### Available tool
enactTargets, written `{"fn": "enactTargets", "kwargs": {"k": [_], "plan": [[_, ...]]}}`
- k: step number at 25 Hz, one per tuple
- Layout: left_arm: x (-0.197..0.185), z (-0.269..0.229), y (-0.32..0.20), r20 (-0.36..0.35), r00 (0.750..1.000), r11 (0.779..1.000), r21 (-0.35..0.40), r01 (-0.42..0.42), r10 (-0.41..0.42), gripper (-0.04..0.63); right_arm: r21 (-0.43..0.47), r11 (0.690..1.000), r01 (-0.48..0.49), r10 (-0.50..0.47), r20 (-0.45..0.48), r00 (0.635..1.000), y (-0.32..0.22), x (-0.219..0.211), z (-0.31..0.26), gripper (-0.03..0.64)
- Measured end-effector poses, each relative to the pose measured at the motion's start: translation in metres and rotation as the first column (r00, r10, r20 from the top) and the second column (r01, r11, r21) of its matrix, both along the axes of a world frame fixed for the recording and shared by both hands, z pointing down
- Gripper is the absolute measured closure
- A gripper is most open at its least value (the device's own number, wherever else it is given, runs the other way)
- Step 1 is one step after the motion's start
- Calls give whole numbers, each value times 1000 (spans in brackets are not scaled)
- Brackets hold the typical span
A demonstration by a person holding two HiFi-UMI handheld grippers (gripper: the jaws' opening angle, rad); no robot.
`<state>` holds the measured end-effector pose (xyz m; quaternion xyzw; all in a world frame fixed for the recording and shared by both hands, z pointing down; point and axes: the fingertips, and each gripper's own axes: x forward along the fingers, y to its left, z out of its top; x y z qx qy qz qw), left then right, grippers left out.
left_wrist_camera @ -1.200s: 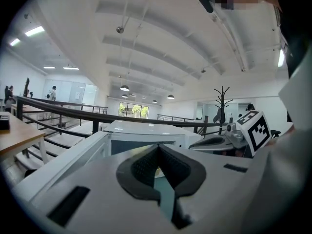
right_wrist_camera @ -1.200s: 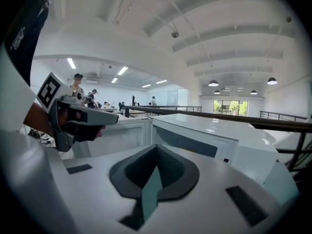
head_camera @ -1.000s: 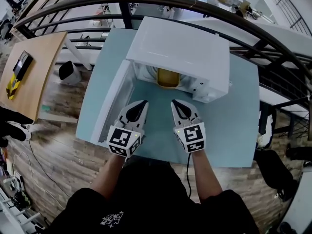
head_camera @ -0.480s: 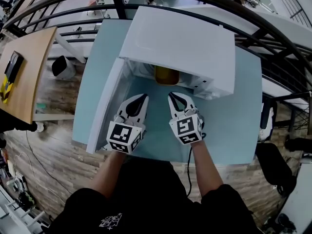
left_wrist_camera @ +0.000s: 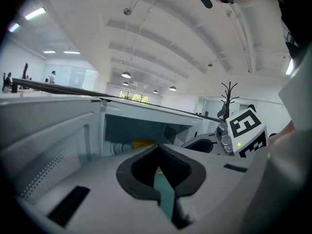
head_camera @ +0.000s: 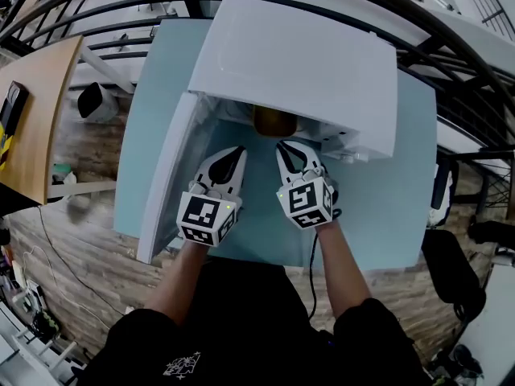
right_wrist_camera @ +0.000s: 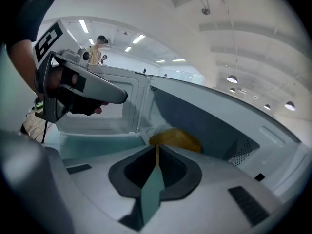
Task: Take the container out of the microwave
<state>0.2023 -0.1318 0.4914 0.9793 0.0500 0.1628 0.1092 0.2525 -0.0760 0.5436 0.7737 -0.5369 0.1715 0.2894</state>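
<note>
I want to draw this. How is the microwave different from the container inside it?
The microwave is white; the container is yellow. The microwave is big and boxy; the container is small enough to fit inside it. The microwave stands on the table with its door open; the container sits within it.

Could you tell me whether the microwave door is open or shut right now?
Open: the door stands swung out at the left, and the yellow container shows inside the microwave.
</note>
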Motion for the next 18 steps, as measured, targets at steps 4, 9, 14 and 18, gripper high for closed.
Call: {"fn": "enactTargets", "kwargs": {"k": [4, 9, 14, 18], "plan": [[8, 8, -1, 11, 1000, 1000, -9, 1, -1, 588, -30, 999, 16, -16, -4, 1000, -3, 6, 11, 606], [14, 16, -2, 24, 1000, 1000, -13, -1, 1, 588, -78, 996, 48, -51, -39, 998, -6, 12, 22, 535], [17, 22, -3, 37, 999, 1000, -8, -6, 6, 588, -139, 986, 92, -105, -92, 990, -10, 14, 30, 529], [19, 25, -4, 49, 999, 1000, -2, -8, 8, 588, -196, 972, 132, -161, -138, 977, -15, 14, 34, 522]]}}
